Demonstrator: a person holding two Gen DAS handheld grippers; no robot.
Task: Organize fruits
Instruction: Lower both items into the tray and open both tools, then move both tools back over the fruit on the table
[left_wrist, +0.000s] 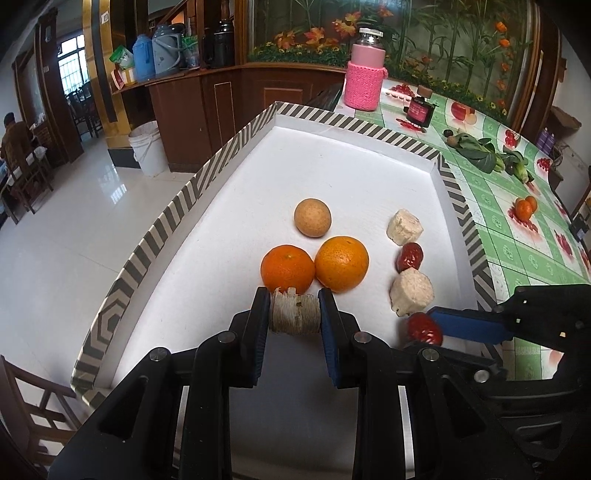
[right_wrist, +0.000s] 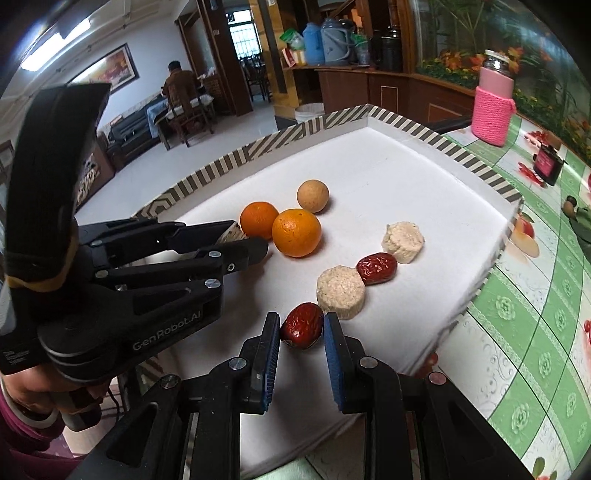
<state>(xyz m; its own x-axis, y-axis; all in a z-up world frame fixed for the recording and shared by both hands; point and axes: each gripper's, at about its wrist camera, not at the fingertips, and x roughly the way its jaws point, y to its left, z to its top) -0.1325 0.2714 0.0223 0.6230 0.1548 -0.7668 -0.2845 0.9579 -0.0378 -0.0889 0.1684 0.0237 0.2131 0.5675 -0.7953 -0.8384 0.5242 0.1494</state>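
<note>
My left gripper (left_wrist: 294, 308) is shut on a pale fibrous chunk (left_wrist: 294, 313), just in front of two oranges (left_wrist: 287, 269) (left_wrist: 342, 263) in the white tray (left_wrist: 354, 155). A tan round fruit (left_wrist: 312, 217) lies behind them. My right gripper (right_wrist: 301, 326) is shut on a red date (right_wrist: 301, 325), low over the tray at the near end of a row: pale chunk (right_wrist: 340, 291), red date (right_wrist: 376, 268), pale chunk (right_wrist: 402, 240). In the left wrist view the right gripper (left_wrist: 424, 326) enters from the right with its date.
The tray has a striped rim (left_wrist: 155, 229) and sits on a green patterned tablecloth (left_wrist: 524, 236). A pink knitted bottle (left_wrist: 364, 75), a small dark jar (left_wrist: 419, 109) and leafy greens (left_wrist: 476, 149) stand beyond it. A person's hand (right_wrist: 33, 398) holds the left gripper.
</note>
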